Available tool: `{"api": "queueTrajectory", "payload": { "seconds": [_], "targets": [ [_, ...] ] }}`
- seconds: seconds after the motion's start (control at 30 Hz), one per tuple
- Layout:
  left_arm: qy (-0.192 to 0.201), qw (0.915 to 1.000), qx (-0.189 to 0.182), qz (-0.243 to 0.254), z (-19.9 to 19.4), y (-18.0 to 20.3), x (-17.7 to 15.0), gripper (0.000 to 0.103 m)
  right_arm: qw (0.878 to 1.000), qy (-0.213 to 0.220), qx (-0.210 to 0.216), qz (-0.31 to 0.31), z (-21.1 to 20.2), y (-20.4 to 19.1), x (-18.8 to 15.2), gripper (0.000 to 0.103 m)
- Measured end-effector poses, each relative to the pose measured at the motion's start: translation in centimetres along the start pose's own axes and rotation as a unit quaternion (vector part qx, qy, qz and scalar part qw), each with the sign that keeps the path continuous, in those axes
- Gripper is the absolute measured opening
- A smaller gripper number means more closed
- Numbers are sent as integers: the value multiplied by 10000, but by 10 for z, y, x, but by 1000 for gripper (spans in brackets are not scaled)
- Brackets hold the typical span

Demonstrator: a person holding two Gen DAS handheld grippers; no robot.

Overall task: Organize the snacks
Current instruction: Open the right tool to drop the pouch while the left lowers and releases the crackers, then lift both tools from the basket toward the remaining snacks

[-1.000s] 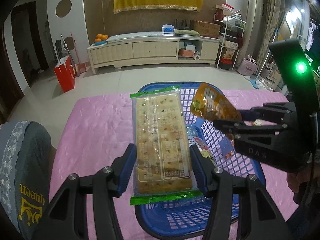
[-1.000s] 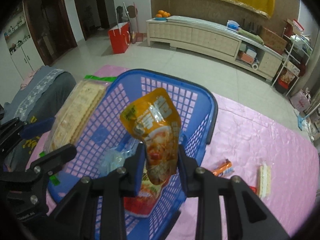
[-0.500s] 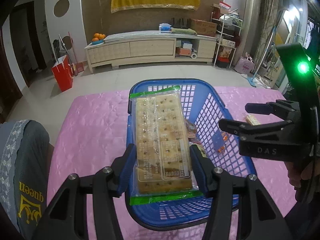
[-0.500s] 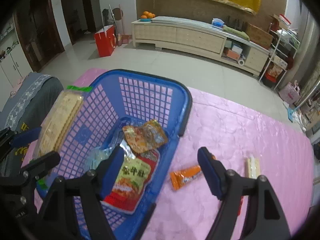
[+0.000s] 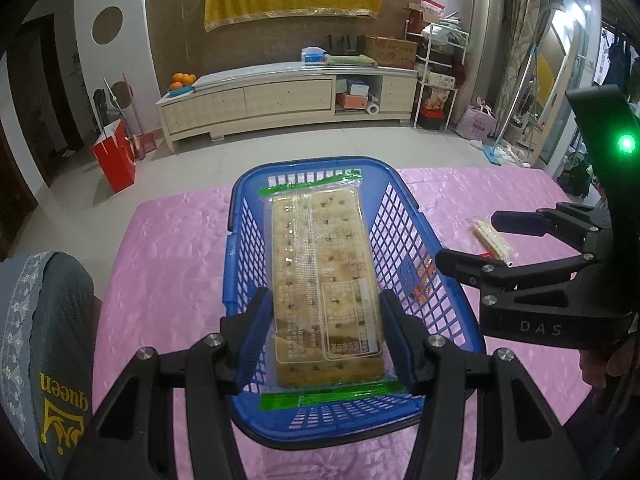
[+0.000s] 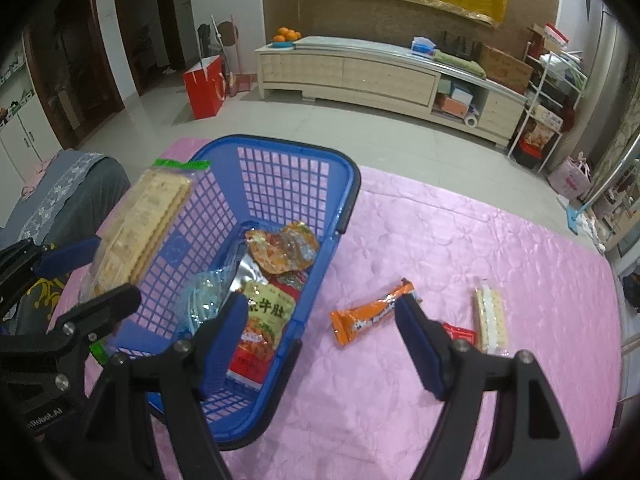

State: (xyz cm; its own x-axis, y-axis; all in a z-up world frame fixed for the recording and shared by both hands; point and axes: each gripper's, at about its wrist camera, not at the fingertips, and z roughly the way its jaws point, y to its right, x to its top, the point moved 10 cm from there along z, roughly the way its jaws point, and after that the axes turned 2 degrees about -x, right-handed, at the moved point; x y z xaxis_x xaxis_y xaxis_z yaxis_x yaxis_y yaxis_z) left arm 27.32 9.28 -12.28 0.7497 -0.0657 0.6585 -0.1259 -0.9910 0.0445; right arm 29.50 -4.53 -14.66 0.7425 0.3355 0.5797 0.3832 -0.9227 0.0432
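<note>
My left gripper (image 5: 325, 340) is shut on a long clear cracker pack (image 5: 322, 280) with green ends, held flat above the blue mesh basket (image 5: 430, 300). The pack also shows in the right wrist view (image 6: 140, 224) over the basket's left wall. My right gripper (image 6: 322, 340) is open and empty above the basket's right rim (image 6: 348, 196). Inside the basket lie an orange pouch (image 6: 284, 246), a red-and-yellow packet (image 6: 262, 320) and a clear blue bag (image 6: 200, 300). On the pink tablecloth lie an orange bar (image 6: 372, 314), a small red packet (image 6: 460, 334) and a wafer pack (image 6: 490, 318).
The pink table (image 6: 440, 240) ends at a far edge with tiled floor beyond. A grey cushioned chair (image 5: 44, 340) stands at the table's left side. The wafer pack also shows in the left wrist view (image 5: 492, 238), right of the basket.
My right gripper opened and let the orange pouch fall into the basket, then moved right toward the loose snacks. My left gripper carried the cracker pack further over the basket.
</note>
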Motion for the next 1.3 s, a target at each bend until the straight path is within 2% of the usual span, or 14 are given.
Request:
{"api": "queueTrajectory", "payload": {
  "seconds": [0.5,0.57,0.63,0.67,0.8,0.97,1.3],
  "targets": [
    [-340,9994,-15,-9,52,-12,14,52,9998,-133,126,122,36,10,12,79],
    [-400,9992,10,57,58,-12,18,56,9997,-96,158,160,38,10,14,79],
    [-313,9994,128,90,61,-14,23,76,9995,-74,198,213,40,12,15,79],
    [-261,9995,138,94,60,-14,25,79,9995,-84,213,219,40,12,14,79],
    [-255,9995,-71,151,53,-5,19,79,9996,-85,191,195,37,18,11,79],
    [-279,9990,-58,334,38,4,13,79,9996,-12,151,238,22,21,11,79],
    [46,9992,-114,371,-13,32,13,79,9993,304,62,197,-36,24,3,79]
  ]
}}
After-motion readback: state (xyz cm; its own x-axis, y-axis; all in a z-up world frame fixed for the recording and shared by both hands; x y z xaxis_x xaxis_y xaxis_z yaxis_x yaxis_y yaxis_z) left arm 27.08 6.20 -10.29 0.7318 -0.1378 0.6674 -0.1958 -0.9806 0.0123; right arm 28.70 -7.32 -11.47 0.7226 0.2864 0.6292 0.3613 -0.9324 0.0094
